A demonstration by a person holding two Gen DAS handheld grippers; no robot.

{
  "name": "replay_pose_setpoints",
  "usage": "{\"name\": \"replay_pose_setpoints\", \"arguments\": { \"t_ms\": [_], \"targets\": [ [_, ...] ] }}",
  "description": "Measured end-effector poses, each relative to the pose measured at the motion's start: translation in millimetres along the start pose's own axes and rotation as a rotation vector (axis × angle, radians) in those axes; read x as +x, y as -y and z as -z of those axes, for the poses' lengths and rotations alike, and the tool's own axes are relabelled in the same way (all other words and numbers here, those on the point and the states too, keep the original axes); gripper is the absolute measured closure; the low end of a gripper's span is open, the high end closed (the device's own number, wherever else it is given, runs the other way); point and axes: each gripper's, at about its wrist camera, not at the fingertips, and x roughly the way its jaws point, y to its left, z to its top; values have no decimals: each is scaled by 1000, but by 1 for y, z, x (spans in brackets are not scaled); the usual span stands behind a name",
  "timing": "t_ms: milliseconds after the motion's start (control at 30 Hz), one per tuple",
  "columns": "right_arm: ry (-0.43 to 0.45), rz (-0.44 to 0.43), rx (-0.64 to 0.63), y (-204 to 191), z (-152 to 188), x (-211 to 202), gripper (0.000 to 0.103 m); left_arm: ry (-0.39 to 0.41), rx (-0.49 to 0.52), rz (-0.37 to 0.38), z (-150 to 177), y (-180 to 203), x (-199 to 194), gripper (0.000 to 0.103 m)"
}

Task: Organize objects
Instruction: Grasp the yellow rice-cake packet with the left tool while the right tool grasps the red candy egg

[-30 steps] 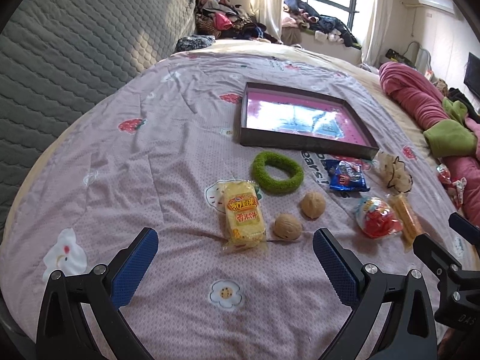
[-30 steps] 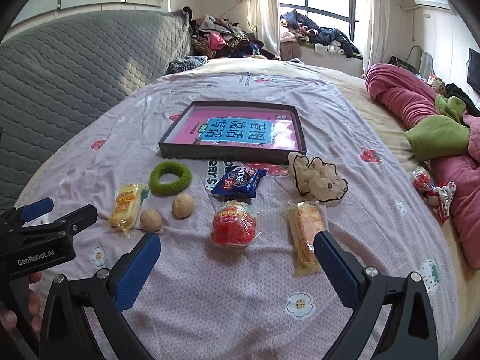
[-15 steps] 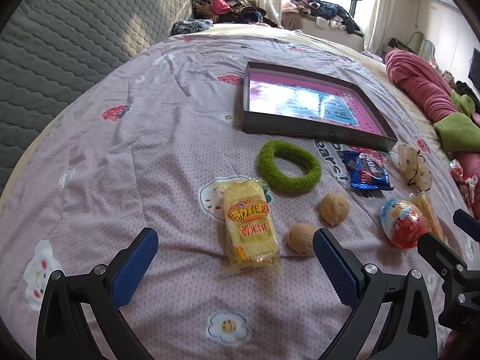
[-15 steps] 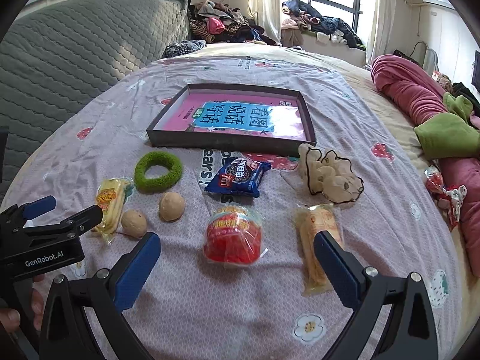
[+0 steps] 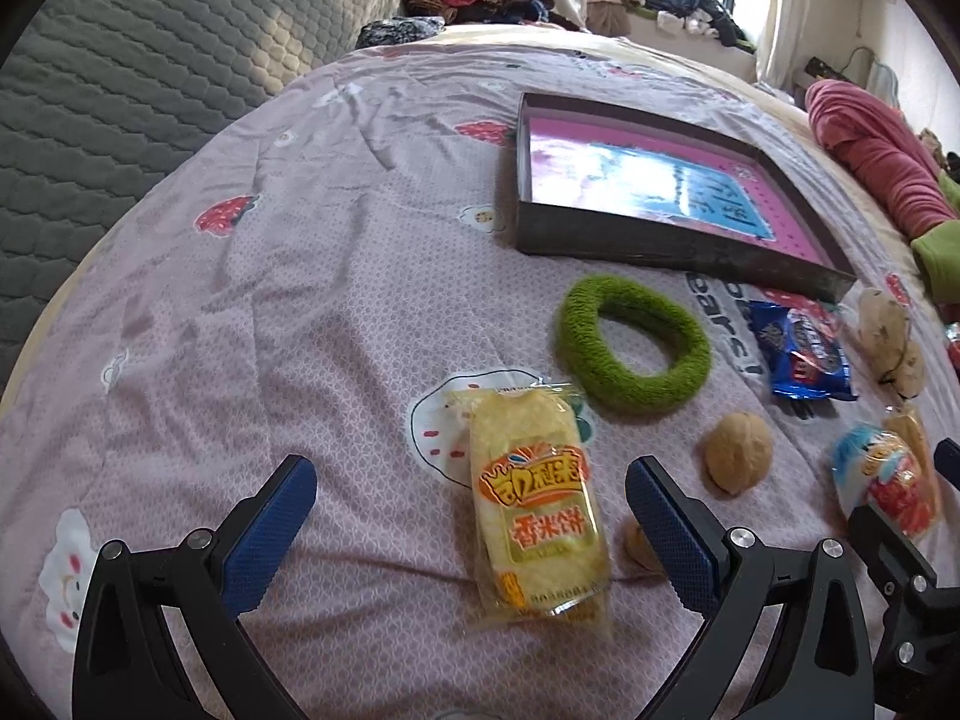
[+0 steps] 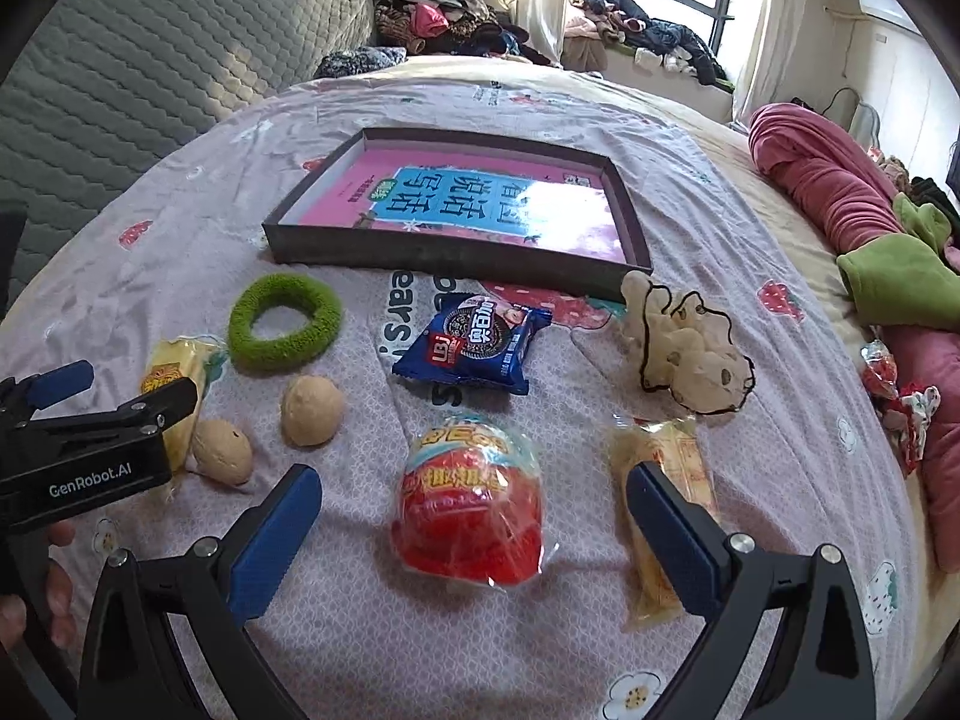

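Left fingers [image 5: 273,531] straddle rice cracker [image 5: 534,504], walnut [image 5: 737,461] beside.

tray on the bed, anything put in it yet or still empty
Empty of the loose items. The tray shows only its pink and blue printed bottom; the green ring, blue cookie pack and walnuts lie outside on the sheet.

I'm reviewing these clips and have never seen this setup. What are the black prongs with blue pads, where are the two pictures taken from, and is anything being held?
The prongs are two hand-held grippers, each with a fisheye camera looking along its fingers. One picture is from the left gripper, the other from the right gripper. Both are open and hold nothing. On the bedspread lie a shallow box, a green ring, two walnuts, a yellow cracker pack in front of the left gripper, a blue cookie pack, a red snack in front of the right gripper, another yellow pack and a beige scrunchie.
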Motion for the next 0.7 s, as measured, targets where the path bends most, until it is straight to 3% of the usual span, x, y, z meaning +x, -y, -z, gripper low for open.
{"name": "replay_pose_setpoints", "arguments": {
  "t_ms": [133, 267, 367, 467, 500, 533, 600, 700],
  "targets": [
    [-22, 12, -11, -3, 1, 8, 3, -4, 10, -9, 1, 3, 6, 0],
    [-42, 2, -13, -5, -1, 15, 16, -8, 24, -4, 1, 7, 12, 2],
    [-53, -6, -14, -6, -1, 19, 32, -4, 33, 5, 2, 10, 12, 5],
    [-61, -14, -14, -7, 0, 22, 40, -4, 31, 28, 3, 9, 10, 15],
    [-63, -15, -12, -7, 0, 23, 43, -10, 30, 35, 3, 9, 11, 24],
    [-62, -18, -10, -7, 0, 24, 46, -18, 28, 38, 3, 8, 12, 41],
    [-60, -38, -6, -6, 1, 24, 50, -44, 29, 70, 5, 8, 16, 55],
    [-62, -56, -30, -10, 1, 25, 50, -39, 47, 92, 6, 10, 15, 61]
  ]
}}
